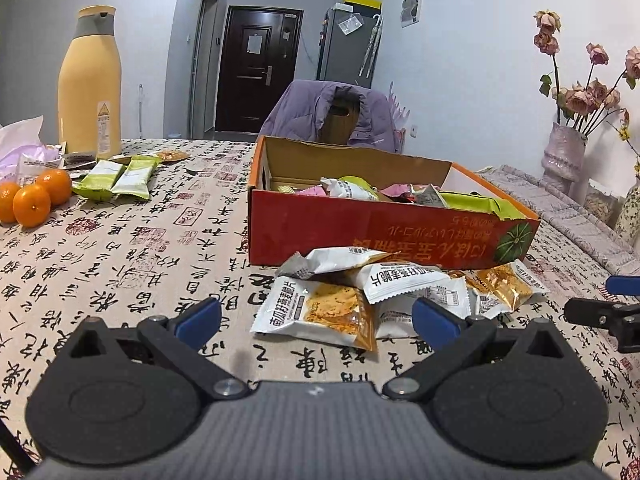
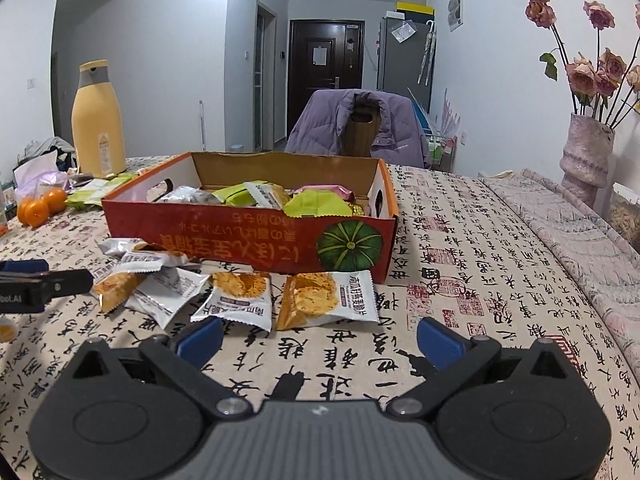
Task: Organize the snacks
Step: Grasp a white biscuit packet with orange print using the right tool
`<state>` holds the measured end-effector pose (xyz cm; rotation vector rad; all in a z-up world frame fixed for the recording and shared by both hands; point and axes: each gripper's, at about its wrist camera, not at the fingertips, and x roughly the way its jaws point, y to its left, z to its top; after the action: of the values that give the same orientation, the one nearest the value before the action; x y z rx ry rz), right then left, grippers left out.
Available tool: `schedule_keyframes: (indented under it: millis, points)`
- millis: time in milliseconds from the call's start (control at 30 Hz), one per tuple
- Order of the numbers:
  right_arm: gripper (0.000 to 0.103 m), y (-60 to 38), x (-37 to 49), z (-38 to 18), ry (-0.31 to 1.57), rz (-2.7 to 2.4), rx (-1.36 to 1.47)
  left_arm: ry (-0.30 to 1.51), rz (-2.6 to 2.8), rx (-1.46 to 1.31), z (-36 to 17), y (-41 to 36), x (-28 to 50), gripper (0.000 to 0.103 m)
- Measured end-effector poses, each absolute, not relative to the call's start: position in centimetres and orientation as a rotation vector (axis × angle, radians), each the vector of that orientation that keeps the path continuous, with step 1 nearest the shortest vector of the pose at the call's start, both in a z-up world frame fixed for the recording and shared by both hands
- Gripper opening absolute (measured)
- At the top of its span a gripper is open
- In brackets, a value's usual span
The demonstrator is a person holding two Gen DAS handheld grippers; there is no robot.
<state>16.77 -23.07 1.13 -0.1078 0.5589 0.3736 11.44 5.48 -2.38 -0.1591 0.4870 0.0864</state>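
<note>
The left gripper (image 1: 316,318) has its blue-padded jaws spread wide and holds nothing; a white and orange cracker packet (image 1: 320,312) lies flat on the cloth between and just ahead of its fingertips. The right gripper (image 2: 318,338) is likewise spread and empty, with two white and orange snack packets (image 2: 326,300) lying just beyond its tips, side by side. More of the same packets form a loose heap (image 1: 404,280) against the near wall of the open red cardboard box with a green pumpkin print (image 2: 256,236), which holds mixed green, pink and silver wrappers (image 2: 276,196). Everything rests on a beige tablecloth printed with black calligraphy (image 2: 460,280). Farther left are green snack packets (image 1: 116,178), three small oranges (image 1: 32,200) and a tall yellow flask with a grey collar (image 1: 90,84).
</note>
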Motion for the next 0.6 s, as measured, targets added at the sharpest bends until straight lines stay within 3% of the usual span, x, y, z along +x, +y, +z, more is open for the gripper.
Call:
schedule_keyframes:
  millis: [600]
  points:
    - [0.103, -20.6, 24.2, -0.3, 0.663, 0.324, -0.168, 0.5, 0.087, -0.205, -2.7, 6.1, 11.7, 0.103]
